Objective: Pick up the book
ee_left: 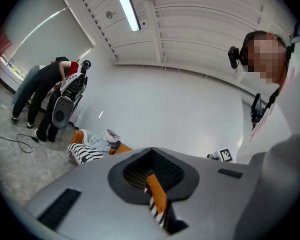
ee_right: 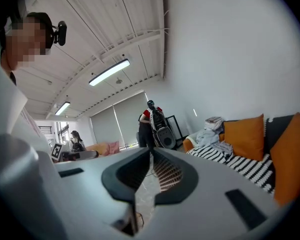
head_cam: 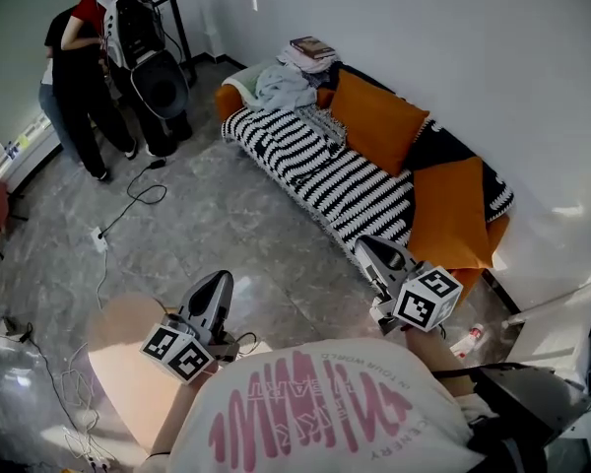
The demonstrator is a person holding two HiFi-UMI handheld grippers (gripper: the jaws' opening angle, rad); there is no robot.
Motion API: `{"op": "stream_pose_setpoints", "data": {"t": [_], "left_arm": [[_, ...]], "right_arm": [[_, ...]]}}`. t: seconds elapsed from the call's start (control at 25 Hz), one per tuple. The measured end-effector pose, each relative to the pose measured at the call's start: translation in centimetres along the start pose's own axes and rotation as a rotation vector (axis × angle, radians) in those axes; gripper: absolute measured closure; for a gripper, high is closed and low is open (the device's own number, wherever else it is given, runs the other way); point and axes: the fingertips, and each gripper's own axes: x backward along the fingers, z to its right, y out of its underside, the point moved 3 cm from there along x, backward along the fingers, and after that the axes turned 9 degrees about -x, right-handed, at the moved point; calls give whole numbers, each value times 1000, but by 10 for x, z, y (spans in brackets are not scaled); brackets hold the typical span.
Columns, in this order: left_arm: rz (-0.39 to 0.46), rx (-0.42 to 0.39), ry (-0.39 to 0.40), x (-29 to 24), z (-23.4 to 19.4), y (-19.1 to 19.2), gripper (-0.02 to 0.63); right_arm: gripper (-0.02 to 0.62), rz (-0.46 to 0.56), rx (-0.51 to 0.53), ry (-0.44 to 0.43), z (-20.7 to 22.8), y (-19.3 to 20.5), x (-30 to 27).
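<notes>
The left gripper [head_cam: 217, 286] and right gripper [head_cam: 369, 249] are held closed and empty. The book [head_cam: 312, 47] is stacked at the sofa's [head_cam: 300, 161] far end, well apart; its pile could be toppled if nudged by unopened jaws.

White T-shirt [head_cam: 320, 407] with pink lettering, just behind grey left gripper [head_cam: 219, 278] and right gripper [head_cam: 366, 245], each bearing 1 black-and-white marker cube [head_cam: 174, 351].

— Any writing you can read?
— Only on the white shirt [head_cam: 320, 361]: big pink lettering [head_cam: 276, 402] (upside down in the head view, too warped to make out). One small line beside it looks like "IN YOUR WORLD".
— Anything else?
— Nothing legible.
</notes>
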Motion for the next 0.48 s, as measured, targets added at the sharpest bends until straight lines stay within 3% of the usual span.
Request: {"op": "stream_pose_setpoints", "data": {"t": [0.16, 0.28, 0.4, 0.48], "left_arm": [[-69, -68, -68, 8, -15, 11, 598], [-76, -40, -92, 12, -28, 17, 598], [-45, 30, -81, 17, -33, 20, 598], [-44, 36, -76, 19, -36, 19, 598]], "right_arm": [[583, -33, 39, 35, -7, 14, -15], [583, -66, 55, 74, -2, 29, -25], [583, -95, -47, 77, 4, 41, -35], [583, -89, -113, 59, 7, 40, -45]]}}
